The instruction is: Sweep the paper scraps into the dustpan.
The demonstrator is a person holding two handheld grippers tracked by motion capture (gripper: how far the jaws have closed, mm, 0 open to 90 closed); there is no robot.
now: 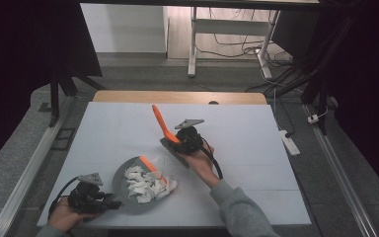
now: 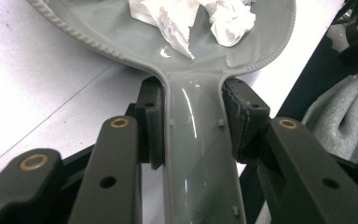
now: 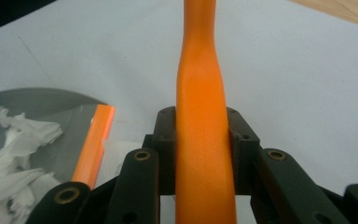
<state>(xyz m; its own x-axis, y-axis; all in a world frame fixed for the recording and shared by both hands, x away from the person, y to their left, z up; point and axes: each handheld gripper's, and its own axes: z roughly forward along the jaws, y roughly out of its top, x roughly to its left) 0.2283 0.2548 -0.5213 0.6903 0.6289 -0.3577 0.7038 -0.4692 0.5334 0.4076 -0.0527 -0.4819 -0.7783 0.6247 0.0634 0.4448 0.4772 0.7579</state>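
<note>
A grey dustpan (image 1: 124,174) lies on the white table (image 1: 256,148) at the front left, with several crumpled white paper scraps (image 1: 145,185) in it and an orange lip (image 1: 150,163) along its far edge. My left gripper (image 1: 109,203) is shut on the dustpan's handle (image 2: 196,154), its pads (image 2: 151,126) pressed to both sides. To the right of the pan, my right gripper (image 1: 181,142) is shut on the orange handle (image 1: 161,122) of a brush, whose grey head (image 1: 173,150) is down at the table. That handle (image 3: 200,93) runs straight up between the jaws.
A grey-sleeved forearm (image 1: 237,207) comes in from the bottom right. A wooden strip (image 1: 177,97) borders the table's far side. A white power strip (image 1: 289,140) lies on the floor to the right, with desk legs and cables beyond.
</note>
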